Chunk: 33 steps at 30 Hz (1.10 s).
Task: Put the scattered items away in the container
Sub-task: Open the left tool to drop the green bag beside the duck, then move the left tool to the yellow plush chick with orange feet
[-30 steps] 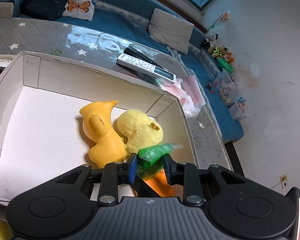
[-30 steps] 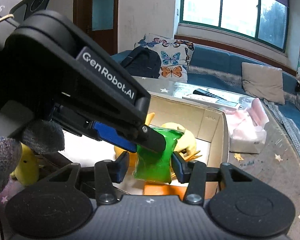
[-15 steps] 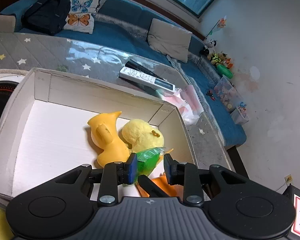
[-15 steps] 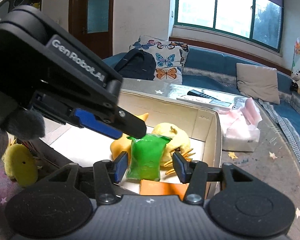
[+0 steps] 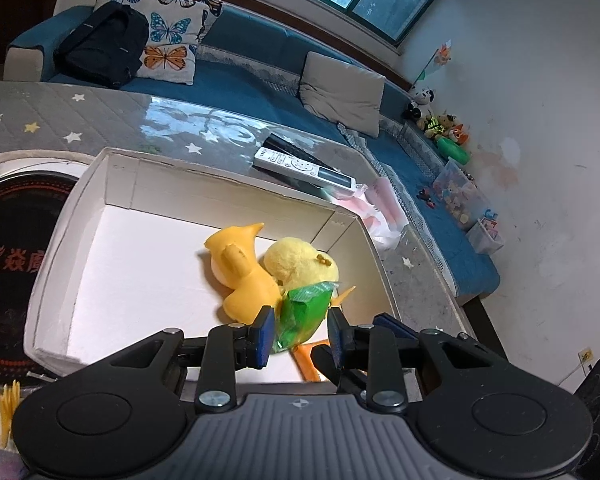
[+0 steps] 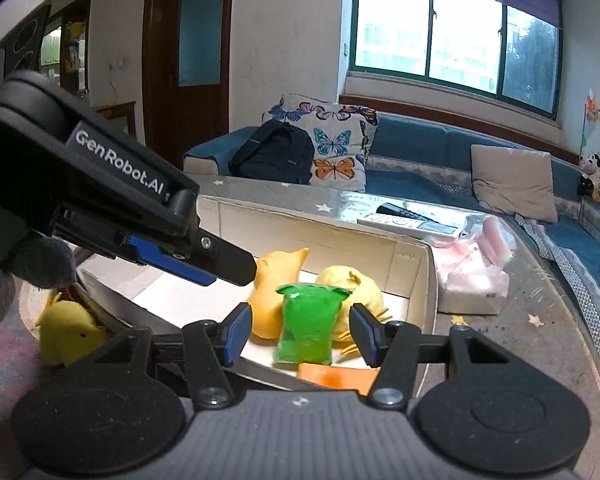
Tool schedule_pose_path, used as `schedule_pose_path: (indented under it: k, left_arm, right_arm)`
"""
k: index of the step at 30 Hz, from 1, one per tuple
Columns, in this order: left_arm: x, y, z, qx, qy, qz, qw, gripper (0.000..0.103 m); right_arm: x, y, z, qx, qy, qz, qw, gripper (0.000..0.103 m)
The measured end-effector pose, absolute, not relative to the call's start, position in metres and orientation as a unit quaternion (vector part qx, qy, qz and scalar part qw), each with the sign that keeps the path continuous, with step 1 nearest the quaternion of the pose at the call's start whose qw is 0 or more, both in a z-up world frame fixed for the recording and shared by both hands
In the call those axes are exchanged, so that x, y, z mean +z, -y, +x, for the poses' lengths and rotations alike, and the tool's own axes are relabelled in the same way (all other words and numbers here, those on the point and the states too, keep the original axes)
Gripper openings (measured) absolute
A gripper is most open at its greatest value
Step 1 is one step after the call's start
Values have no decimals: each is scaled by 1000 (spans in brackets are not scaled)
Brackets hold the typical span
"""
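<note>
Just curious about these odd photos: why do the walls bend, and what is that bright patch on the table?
Left wrist view: fisheye lens bows the sofa; window glare on the glossy table. Right wrist view: window overexposed, green packet sharp.

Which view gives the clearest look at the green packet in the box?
The right wrist view: the green packet shows whole, front on, between the open right gripper fingers. The left wrist view shows it tilted, its lower end cut off by the left gripper.
</note>
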<state>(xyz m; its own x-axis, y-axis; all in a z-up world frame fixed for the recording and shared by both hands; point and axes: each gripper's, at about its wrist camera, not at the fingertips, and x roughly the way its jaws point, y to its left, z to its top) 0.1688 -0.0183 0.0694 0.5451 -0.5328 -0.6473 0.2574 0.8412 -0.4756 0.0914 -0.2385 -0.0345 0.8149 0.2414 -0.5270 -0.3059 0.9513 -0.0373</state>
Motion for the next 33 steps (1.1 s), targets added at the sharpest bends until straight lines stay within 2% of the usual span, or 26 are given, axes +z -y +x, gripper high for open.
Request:
schedule_pose_path:
  k: [4,6,14,15,19,21,24,33]
  left_arm:
    - [70,12,157,-229,-413,-160,867,31]
    - [69,8,150,-229,-413,-156,868,31]
    - [70,-17,126,-215,-400,-148,879,32]
    - [70,-21,123,-213,-399,-147,880,32]
    - [66,-38,113,-197,-399,-147,883,32]
    - [64,-46,109,-191,-400,-149,884,32]
    - [60,-57,105,-180,-401,-153,885,32]
    - [50,-92,97,-150,-404,-175,885,32]
  right_arm:
    - [-32,233,80,151,-259,-60,952,64]
    - [-32,231,75,154,-255,-60,953,73]
    - [-33,218,54,177,-244,-59,952,86]
    - [-35,216,52,181,-244,-58,951,90]
    - [-41,208,45,200,-246,-57,947,94]
    - [-44,204,43,207,-250,-55,944,100]
    - [-48,198,40,216,-254,-54,941,103]
    - [-61,178,36,250,-249,-45,934,103]
